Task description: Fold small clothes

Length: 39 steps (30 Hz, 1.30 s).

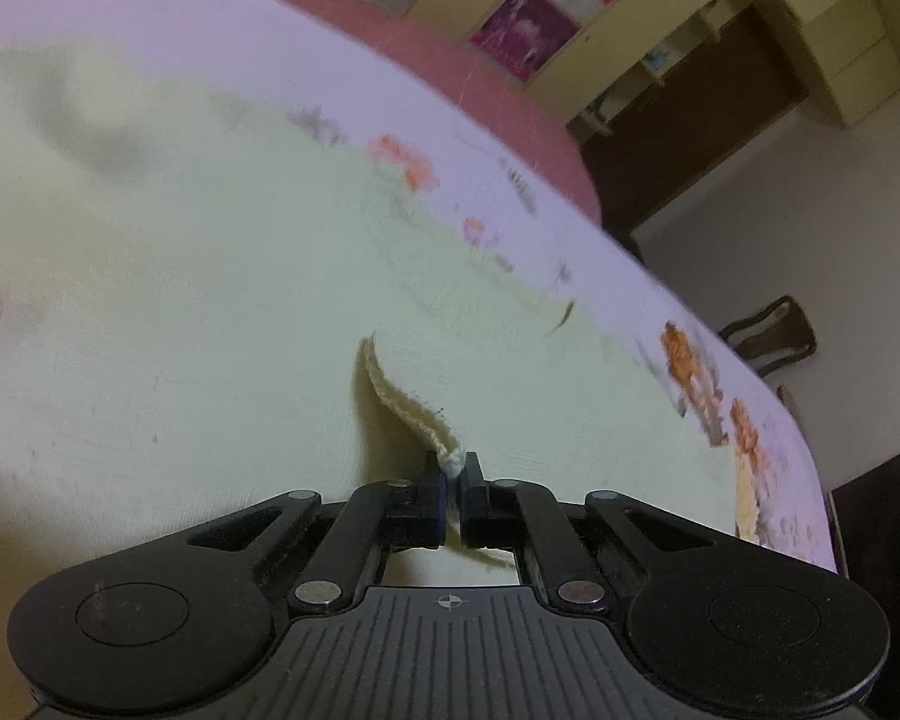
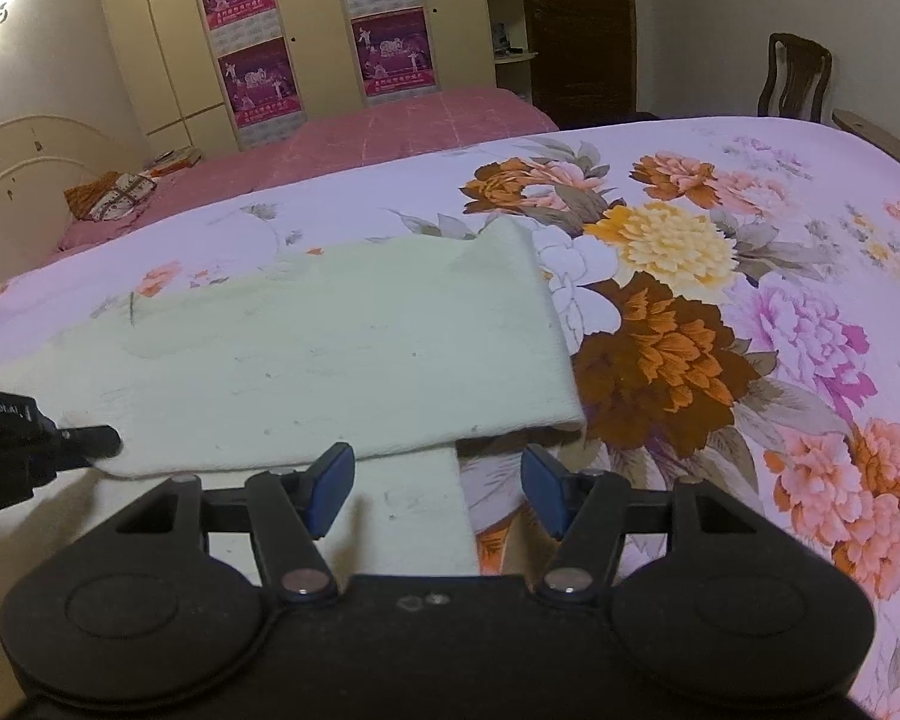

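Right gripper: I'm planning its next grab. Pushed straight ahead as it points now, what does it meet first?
Probably the folded edge of the pale garment, just ahead of the open right gripper; depth is uncertain.

White lettering on the left gripper (image 2: pixel 42 444), at the left edge of the right wrist view, was cut off by the frame and read "enRobot.AI". The magenta posters (image 2: pixel 258 81) on the wardrobe doors carried lines of print, too small and blurred to make out in either view. Nothing else legible appeared.
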Available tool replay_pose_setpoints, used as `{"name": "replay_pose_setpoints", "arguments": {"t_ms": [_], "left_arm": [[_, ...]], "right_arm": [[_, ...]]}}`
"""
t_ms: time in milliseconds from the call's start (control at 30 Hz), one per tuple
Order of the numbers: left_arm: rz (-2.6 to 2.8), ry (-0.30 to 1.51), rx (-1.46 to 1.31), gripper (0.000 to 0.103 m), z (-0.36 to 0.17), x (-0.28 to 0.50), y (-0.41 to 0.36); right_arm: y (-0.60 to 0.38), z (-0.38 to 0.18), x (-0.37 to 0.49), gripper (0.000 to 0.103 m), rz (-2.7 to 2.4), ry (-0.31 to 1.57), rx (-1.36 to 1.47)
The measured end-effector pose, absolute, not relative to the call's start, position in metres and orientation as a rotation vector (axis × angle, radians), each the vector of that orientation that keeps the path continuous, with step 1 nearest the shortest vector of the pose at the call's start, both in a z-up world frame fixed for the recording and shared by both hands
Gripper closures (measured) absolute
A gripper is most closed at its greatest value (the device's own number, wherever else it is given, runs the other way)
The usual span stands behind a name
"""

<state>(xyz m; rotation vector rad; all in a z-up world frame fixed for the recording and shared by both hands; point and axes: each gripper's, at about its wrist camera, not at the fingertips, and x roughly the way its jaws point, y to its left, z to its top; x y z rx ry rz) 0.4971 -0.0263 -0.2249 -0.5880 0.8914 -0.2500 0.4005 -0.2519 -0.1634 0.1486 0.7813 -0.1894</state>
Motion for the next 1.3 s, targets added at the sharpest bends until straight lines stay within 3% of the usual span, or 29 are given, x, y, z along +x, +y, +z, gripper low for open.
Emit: {"name": "replay_pose_setpoints", "arguments": {"t_ms": [333,600,767,800,833,867,900,1033,1167,1300], "left_arm": [[-0.134,0.720,-0.555,0.099,-0.183,0.495,0.049],[-0.008,0.768,-0.535,0.099,-0.215,0.502,0.075],[-0.016,0.813,-0.414,0.099,-0.227,0.507,0.068],[-0.015,0.810,-0.381,0.099,-0.225,0.508,0.064],[-0.011,0.808,-0.371,0.099,-0.223,0.509,0.062],[-0.006,0.810,-0.375,0.099,-0.221,0.510,0.062],[-0.005,0.814,-0.378,0.099,-0.219,0.512,0.063],[0.003,0.806,-0.350,0.099,-0.217,0.509,0.061],[0.027,0.774,-0.340,0.099,-0.206,0.493,0.069],[0.020,0.705,-0.302,0.099,-0.184,0.481,0.067]], "right_arm": [[-0.256,-0.171,0.415,0.040,-0.230,0.787,0.112],[-0.249,-0.177,0.439,0.041,-0.180,0.800,0.179],[-0.249,-0.178,0.450,0.047,-0.178,0.807,0.192],[-0.250,-0.179,0.452,0.050,-0.177,0.810,0.204],[-0.251,-0.180,0.454,0.073,-0.170,0.816,0.210],[-0.252,-0.183,0.457,0.088,-0.181,0.835,0.199],[-0.255,-0.184,0.456,0.089,-0.181,0.832,0.209],[-0.266,-0.186,0.448,0.090,-0.197,0.823,0.243],[-0.270,-0.183,0.445,0.081,-0.189,0.856,0.242],[-0.276,-0.170,0.435,0.080,-0.200,0.826,0.225]]}}
